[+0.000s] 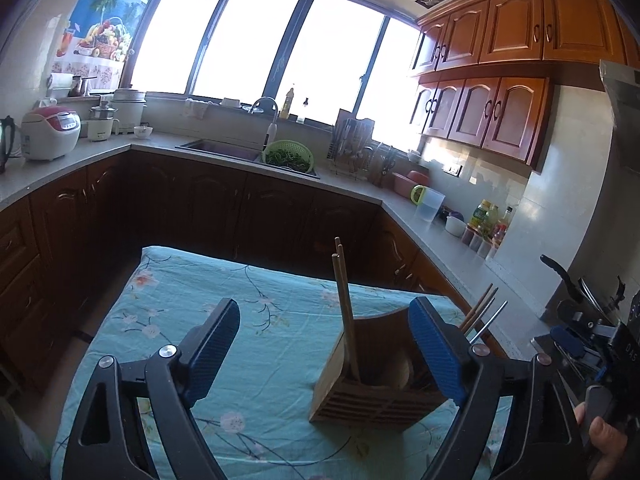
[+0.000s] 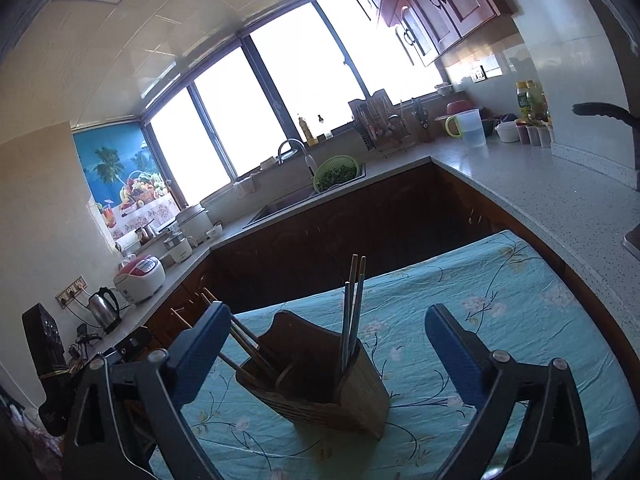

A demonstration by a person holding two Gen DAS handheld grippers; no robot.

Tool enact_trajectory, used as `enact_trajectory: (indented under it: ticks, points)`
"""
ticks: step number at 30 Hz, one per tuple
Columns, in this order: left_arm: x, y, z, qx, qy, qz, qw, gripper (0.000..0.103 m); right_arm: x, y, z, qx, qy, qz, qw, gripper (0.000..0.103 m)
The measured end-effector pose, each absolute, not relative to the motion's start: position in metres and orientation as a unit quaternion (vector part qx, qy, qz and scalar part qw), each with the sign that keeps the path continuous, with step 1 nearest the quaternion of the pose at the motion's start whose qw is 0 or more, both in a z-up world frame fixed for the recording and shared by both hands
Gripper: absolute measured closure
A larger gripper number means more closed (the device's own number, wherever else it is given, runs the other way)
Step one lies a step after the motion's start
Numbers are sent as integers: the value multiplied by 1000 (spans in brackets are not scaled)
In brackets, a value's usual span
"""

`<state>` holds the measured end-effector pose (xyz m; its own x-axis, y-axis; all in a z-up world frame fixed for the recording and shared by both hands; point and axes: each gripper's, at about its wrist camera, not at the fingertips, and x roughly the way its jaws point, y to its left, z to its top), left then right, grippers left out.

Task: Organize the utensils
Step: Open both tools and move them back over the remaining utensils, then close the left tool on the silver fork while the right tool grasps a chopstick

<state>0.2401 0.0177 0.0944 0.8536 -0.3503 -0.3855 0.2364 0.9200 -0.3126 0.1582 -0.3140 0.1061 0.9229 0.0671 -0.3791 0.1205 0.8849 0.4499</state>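
Blue-padded left claw (image 1: 324, 344) sits nearest its lens, spread wide, nothing between the pads. Right claw (image 2: 328, 352) likewise gapes wide and holds nothing. Wooden utensil holder (image 1: 376, 376) stands on the surface (image 1: 168, 312), which is covered by a teal floral cloth. Seen from the left wrist, the holder is partly behind the right-hand pad of the left claw; seen from the right wrist, it sits between the two pads without touching either.

Wooden chopsticks (image 1: 344, 304) stand in one compartment, long axis near upright, tips up, leaning slightly. Metal chopsticks (image 2: 352, 312) stand near vertical in another compartment. A third bundle of chopsticks (image 2: 240, 336) leans steeply outward, its upper ends crossing behind the right claw's left pad.

Person's hand (image 1: 604, 440) grips the other tool at the left view's edge. Kitchen counter beyond: sink with green colander (image 1: 289, 156), rice cooker (image 1: 50, 132), kettle (image 2: 105, 307), measuring jug (image 2: 470, 128).
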Motion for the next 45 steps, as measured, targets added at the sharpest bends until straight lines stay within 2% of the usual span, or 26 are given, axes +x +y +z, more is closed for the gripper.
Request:
enact_trajectory:
  ticks: [19,29,40,43,45]
  points:
    - [110,35,67,-108,307,-164,931,13,36,-299,57,249,245,-49,936,2]
    - [85,22,30,-86,375,-180,905,13,8,-292,4,248,305,-68,917,2]
    - [89,-12,18,-45,400,-218,889,14,10,-293,-17,256,328,-61,907,4]
    - [98,-24,15,-34,400,-233,886,20,13,-295,-22,261,334,-62,904,6]
    - [109,-36,8,-21,406,-241,881,32,16,-298,-23,265,339,-61,901,10]
